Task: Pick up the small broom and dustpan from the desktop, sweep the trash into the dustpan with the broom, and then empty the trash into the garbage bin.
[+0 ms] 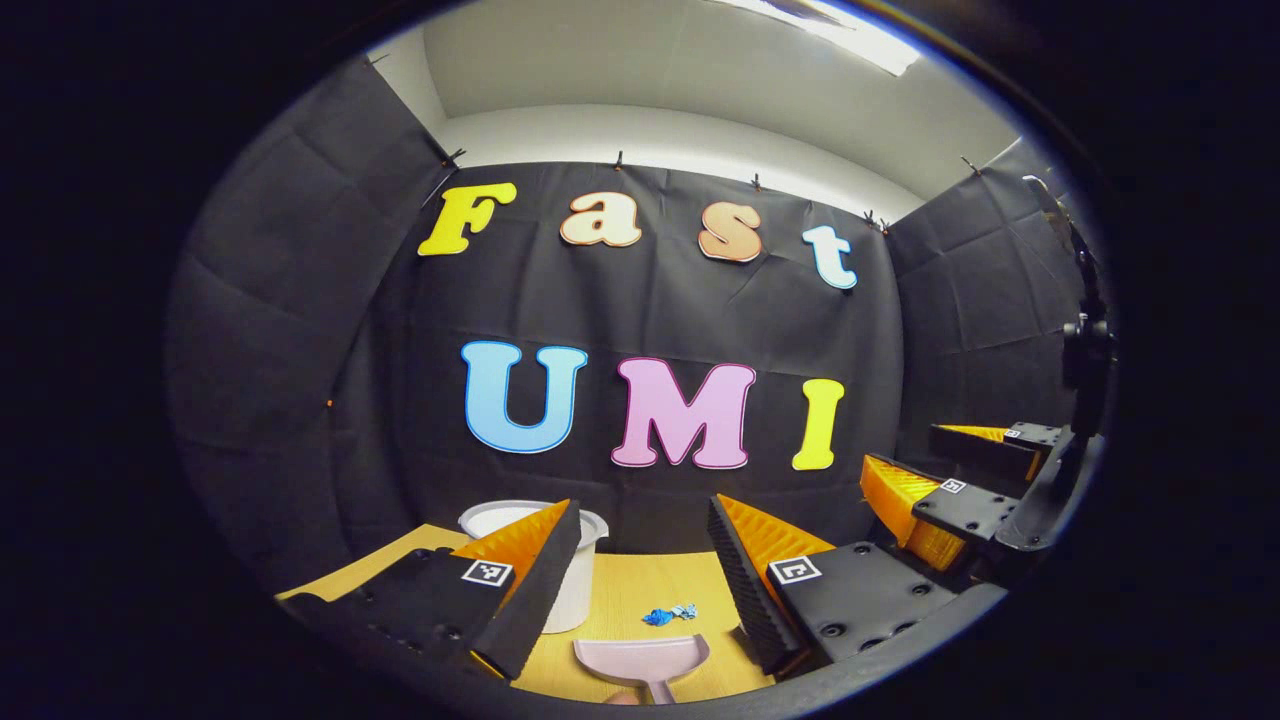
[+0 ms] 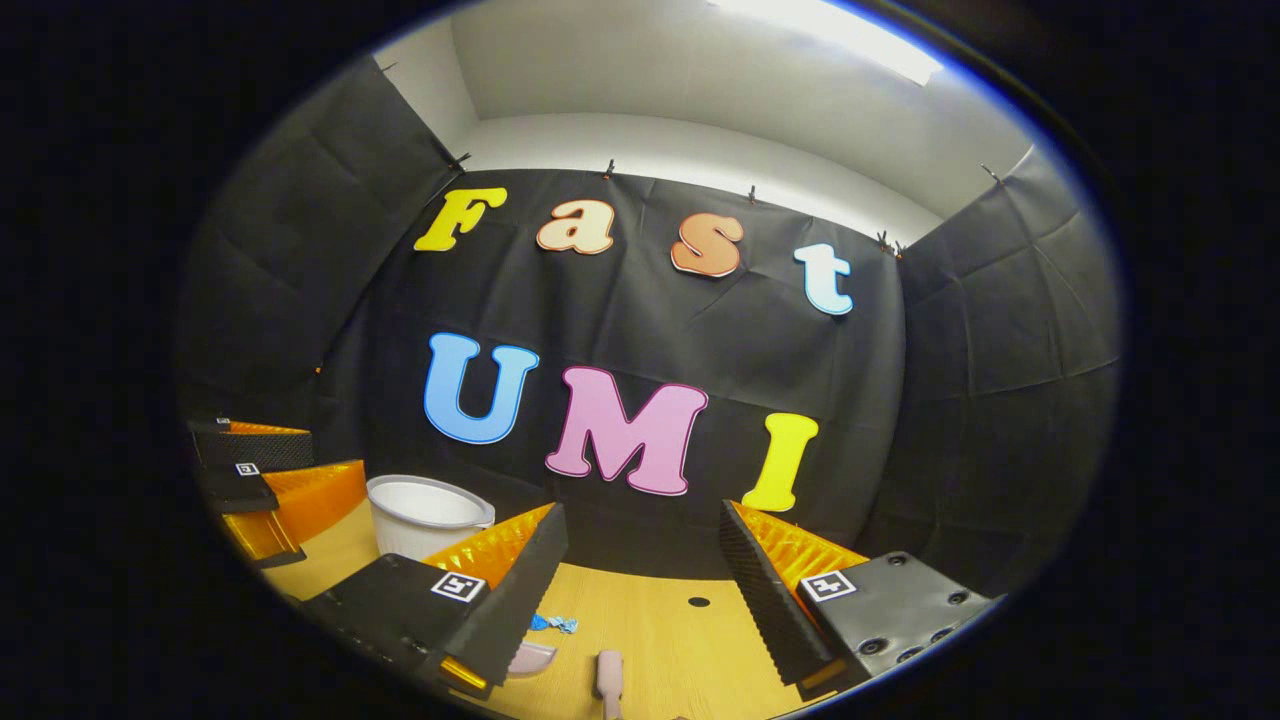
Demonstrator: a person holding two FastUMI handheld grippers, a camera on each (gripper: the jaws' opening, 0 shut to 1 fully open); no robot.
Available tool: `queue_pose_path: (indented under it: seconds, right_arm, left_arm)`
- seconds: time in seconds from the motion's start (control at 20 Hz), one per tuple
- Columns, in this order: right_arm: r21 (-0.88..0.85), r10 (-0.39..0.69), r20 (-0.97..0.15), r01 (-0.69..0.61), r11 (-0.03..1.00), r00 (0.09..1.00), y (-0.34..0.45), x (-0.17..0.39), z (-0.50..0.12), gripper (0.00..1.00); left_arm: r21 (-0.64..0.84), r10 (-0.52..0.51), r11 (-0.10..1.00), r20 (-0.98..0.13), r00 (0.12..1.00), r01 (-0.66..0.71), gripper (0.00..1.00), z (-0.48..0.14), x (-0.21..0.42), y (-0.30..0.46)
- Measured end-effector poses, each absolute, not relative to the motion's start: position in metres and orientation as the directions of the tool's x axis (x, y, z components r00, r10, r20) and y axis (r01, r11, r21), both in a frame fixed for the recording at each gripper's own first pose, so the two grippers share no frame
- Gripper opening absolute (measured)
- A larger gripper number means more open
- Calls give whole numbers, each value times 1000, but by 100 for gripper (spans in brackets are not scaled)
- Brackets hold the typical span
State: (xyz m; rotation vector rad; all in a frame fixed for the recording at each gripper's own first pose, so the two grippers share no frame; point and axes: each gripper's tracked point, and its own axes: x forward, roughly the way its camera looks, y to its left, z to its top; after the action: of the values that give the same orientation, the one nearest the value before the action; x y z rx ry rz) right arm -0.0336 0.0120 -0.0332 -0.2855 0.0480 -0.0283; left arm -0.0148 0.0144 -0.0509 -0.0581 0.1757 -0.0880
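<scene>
The table (image 1: 640,600) is light wood, and black cloth walls (image 1: 300,330) close it on three sides under a white ceiling with a bright lamp. In the left gripper view, the left claw (image 1: 640,580) hangs above the table with its fingers spread wide and nothing between them. Below it lies the pink dustpan (image 1: 640,660), near the front edge. A small blue piece of trash (image 1: 668,615) lies just behind the dustpan, apart from it. The white bin (image 1: 575,590) stands at the back left, close to the cloth wall.

In the right gripper view, the right claw (image 2: 640,590) is also released and empty. The pink broom handle (image 2: 609,680) lies below it at the front edge. The table has a small dark hole (image 2: 699,602) near the back, with bare wood around it.
</scene>
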Motion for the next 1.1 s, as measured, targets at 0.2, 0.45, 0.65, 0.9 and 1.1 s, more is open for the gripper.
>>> queue_pose_path:
  seconds: [0.2,0.45,0.65,0.9,1.1]
  right_arm:
    - [-268,1,-59,-17,963,998,31,-35,-35,99]
    - [-267,-28,-51,13,964,998,16,-13,-47,98]
    - [-282,-49,-101,19,959,994,-9,13,-75,97]
    - [-287,-73,-179,18,958,981,-51,42,-114,97]
    - [-297,-53,-236,-20,955,970,-68,66,-146,98]
  left_arm:
    - [-92,-95,993,-195,976,78,76,-62,-17,22]
    - [-115,-109,990,-278,955,80,77,-91,-1,16]
    - [-78,-107,994,-461,881,80,77,-156,13,8]
    - [-105,-106,994,-713,693,44,77,-264,1,-8]
    - [-65,-66,998,-872,485,19,79,-331,-19,-19]
